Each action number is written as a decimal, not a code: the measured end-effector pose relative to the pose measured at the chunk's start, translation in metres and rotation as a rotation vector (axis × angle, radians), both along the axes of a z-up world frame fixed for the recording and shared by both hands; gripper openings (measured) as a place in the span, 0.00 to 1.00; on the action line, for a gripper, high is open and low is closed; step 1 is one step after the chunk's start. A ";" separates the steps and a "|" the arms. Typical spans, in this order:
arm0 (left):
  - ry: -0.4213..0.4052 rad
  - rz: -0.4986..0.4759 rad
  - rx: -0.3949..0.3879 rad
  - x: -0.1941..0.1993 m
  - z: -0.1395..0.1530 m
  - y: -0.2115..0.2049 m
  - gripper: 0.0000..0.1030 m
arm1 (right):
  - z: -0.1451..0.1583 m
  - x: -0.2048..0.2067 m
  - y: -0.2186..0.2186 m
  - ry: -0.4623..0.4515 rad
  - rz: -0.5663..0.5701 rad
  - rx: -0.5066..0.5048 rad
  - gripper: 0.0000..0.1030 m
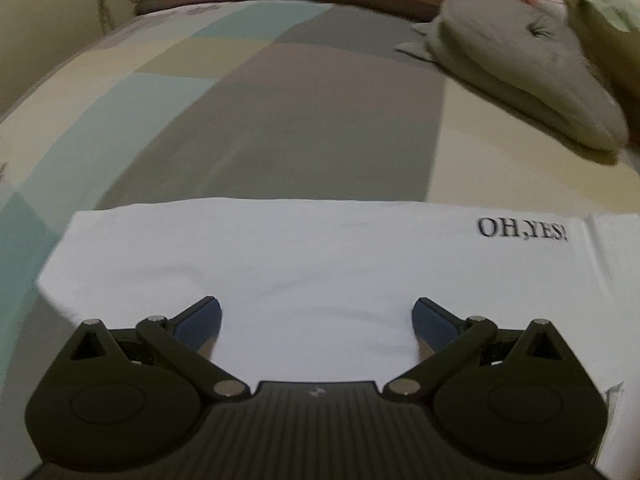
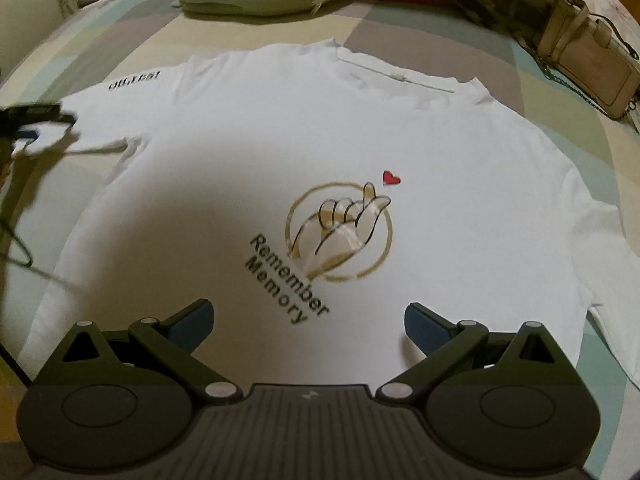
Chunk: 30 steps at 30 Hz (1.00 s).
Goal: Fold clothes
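Bedspread [image 2: 400, 28] under flat white T-shirt [image 2: 280, 140]

Sleeve lettering [image 2: 134, 81] blurred; handbag [image 2: 588, 76] cut off.

A home bedroom: beyond the tongs stretches a bed with a pastel patchwork-checked cotton sheet [image 1: 168, 92], a grey plush cushion [image 1: 532, 76] lying ahead to the right, and a beige leather handbag with chain strap [image 2: 584, 68] far right.
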<state>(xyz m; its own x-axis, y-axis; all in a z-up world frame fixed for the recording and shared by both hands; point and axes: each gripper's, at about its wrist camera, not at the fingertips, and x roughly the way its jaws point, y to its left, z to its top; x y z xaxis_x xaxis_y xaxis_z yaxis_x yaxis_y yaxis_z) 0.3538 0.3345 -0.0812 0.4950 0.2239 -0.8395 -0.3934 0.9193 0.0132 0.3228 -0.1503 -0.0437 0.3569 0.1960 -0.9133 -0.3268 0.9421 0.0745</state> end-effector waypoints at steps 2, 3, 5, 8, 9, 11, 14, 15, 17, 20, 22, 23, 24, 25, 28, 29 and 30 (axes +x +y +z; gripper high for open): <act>-0.027 0.021 -0.026 0.001 0.010 -0.004 0.99 | 0.001 0.005 -0.002 -0.008 -0.025 0.018 1.00; -0.041 0.010 -0.037 0.003 0.014 -0.011 0.99 | 0.000 0.007 -0.004 -0.014 -0.035 0.021 1.00; -0.066 -0.027 -0.049 0.008 0.021 -0.029 0.99 | -0.002 0.013 -0.011 -0.030 -0.051 0.017 1.00; -0.097 -0.130 -0.036 0.014 0.031 -0.071 0.99 | -0.004 0.022 -0.029 -0.079 -0.072 0.008 1.00; -0.103 -0.164 -0.032 0.016 0.034 -0.087 0.99 | -0.004 0.025 -0.037 -0.095 -0.082 0.008 1.00; -0.104 -0.214 -0.019 0.018 0.038 -0.119 0.99 | -0.005 0.036 -0.059 -0.128 -0.111 0.015 1.00; -0.105 -0.270 -0.008 0.016 0.043 -0.165 0.99 | -0.006 0.053 -0.095 -0.177 -0.159 0.028 1.00; -0.105 -0.289 -0.004 0.016 0.045 -0.181 0.99 | -0.006 0.060 -0.107 -0.196 -0.176 0.034 1.00; -0.106 -0.326 0.003 0.015 0.048 -0.212 0.99 | -0.008 0.074 -0.130 -0.223 -0.194 0.044 1.00; -0.103 -0.360 0.013 0.015 0.050 -0.254 0.99 | -0.020 0.097 -0.158 -0.224 -0.187 0.098 1.00; -0.098 -0.370 0.019 0.017 0.048 -0.279 0.99 | -0.032 0.108 -0.171 -0.201 -0.171 0.129 1.00; -0.094 -0.372 0.017 0.018 0.046 -0.289 0.99 | -0.038 0.112 -0.177 -0.192 -0.168 0.136 1.00; -0.091 -0.374 0.014 0.020 0.044 -0.298 0.99 | -0.045 0.115 -0.184 -0.185 -0.168 0.138 1.00; -0.087 -0.376 0.011 0.021 0.042 -0.306 0.99 | -0.052 0.118 -0.193 -0.178 -0.177 0.123 1.00; -0.072 -0.382 0.001 0.024 0.036 -0.332 0.99 | -0.058 0.122 -0.222 -0.215 -0.223 0.031 1.00; -0.068 -0.385 -0.002 0.026 0.034 -0.340 0.99 | -0.057 0.123 -0.235 -0.208 -0.262 0.030 1.00; -0.068 -0.390 -0.005 0.027 0.033 -0.346 0.99 | -0.056 0.125 -0.247 -0.201 -0.302 0.028 1.00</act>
<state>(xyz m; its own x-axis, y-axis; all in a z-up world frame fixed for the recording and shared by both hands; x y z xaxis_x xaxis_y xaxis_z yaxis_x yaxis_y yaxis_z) 0.3804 -0.0118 -0.0478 0.5969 0.0038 -0.8023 -0.0141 0.9999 -0.0057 0.4477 -0.3975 -0.0998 0.5740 0.0788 -0.8150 -0.0453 0.9969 0.0646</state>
